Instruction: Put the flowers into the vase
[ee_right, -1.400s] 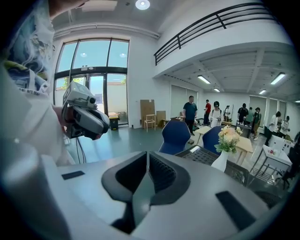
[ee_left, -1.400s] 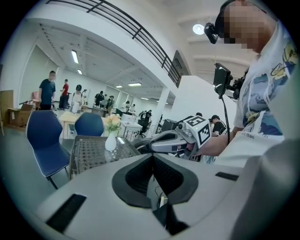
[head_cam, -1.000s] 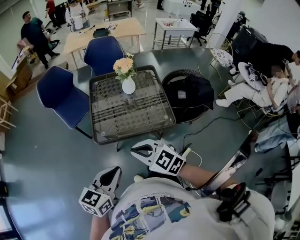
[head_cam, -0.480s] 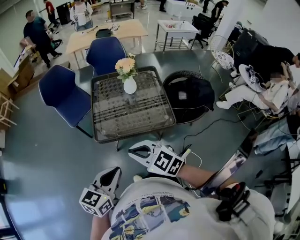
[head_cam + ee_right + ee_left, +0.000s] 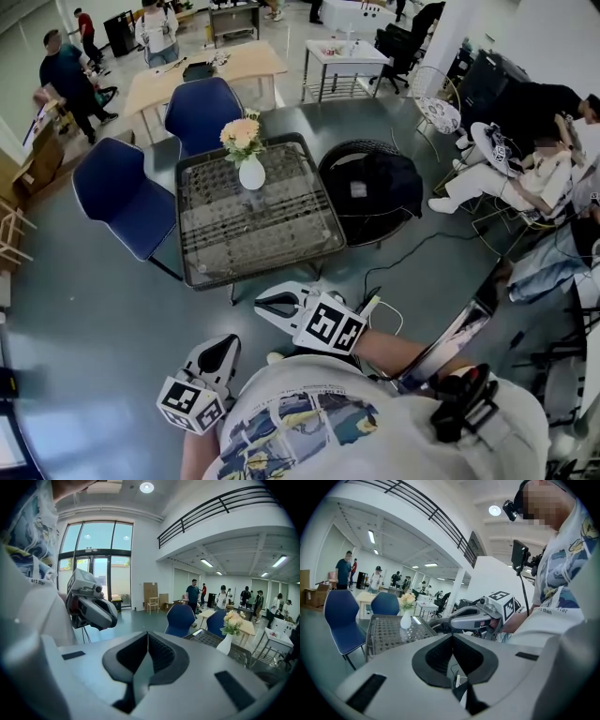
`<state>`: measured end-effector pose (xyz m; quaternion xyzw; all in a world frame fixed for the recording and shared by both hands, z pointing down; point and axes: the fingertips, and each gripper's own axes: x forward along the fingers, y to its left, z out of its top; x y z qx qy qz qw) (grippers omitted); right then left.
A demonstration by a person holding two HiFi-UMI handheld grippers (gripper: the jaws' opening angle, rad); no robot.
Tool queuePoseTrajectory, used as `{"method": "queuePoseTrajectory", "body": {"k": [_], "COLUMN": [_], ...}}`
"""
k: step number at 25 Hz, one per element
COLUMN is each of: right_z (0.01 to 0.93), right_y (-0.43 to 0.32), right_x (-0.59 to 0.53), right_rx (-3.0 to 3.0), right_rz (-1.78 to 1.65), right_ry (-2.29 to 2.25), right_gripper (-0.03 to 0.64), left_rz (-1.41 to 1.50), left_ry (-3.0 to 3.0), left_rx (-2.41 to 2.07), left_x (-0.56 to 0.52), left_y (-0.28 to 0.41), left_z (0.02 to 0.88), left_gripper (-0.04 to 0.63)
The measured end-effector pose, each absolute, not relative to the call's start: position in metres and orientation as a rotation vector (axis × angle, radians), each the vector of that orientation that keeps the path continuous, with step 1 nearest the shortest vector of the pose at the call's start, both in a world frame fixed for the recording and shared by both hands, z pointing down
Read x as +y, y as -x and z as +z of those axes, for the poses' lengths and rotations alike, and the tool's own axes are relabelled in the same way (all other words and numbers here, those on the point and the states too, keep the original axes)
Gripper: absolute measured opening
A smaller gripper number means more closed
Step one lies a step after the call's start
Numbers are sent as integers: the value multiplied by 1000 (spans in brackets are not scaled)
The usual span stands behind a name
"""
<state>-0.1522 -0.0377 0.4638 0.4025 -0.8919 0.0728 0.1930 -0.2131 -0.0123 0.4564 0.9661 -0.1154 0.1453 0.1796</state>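
Observation:
A white vase holding peach and cream flowers stands upright at the far side of a square glass-topped mesh table. Both grippers hang short of the table's near edge, close to my body. My right gripper points left just below that edge, its jaws shut and empty. My left gripper is lower left, jaws shut, holding nothing. In the left gripper view its pads meet, with the vase far ahead. In the right gripper view the pads also meet; the vase is at right.
Two blue chairs stand left of and behind the table. A round black seat with a dark bag sits to its right, with a cable on the floor. A person is seated at the right; others stand far back.
Only the head view has shifted slightly. Both grippers stay where they were, and the vase and flowers have not moved.

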Motion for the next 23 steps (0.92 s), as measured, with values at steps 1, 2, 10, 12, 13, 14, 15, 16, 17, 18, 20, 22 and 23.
{"method": "queuePoseTrajectory", "body": {"k": [1,2,10,12,13,14,15,16,17,18,20,22,23], "right_z": [463,463,463,462,462,462,462,462,462,462,463,464,464], "right_y": [151,150,144,143,142,141,141,140,139,139,138,138,138], "right_x": [-36,-35,-34,-33,-33,-33,-34,-34,-35,-36,-38,-40,-42], "right_rx": [-2502,-2501,-2493,-2492,-2491,-2491,-2490,-2490,-2489,-2489,-2487,-2485,-2485], "right_rz": [206,207,202,202,202,203,204,206,209,210,211,207,206], "right_ry": [-1132,-1135,-1149,-1153,-1155,-1156,-1158,-1160,-1162,-1162,-1161,-1157,-1156], "right_gripper": [17,16,15,15,15,15,15,15,15,14,14,14,13], "left_rz": [411,411,414,416,418,421,423,425,426,425,423,424,425], "left_ry": [-2731,-2731,-2734,-2731,-2731,-2731,-2732,-2732,-2732,-2732,-2731,-2728,-2727], "left_rx": [-324,-322,-308,-305,-303,-300,-297,-294,-292,-290,-288,-286,-286], "left_x": [-11,-10,-10,-10,-10,-10,-11,-11,-12,-13,-15,-18,-19], "left_y": [212,211,206,206,205,205,204,203,202,202,201,201,200], "left_z": [456,455,455,454,454,454,454,454,454,454,455,456,457], "left_gripper": [9,9,9,9,9,9,9,9,9,9,9,9,9]}}
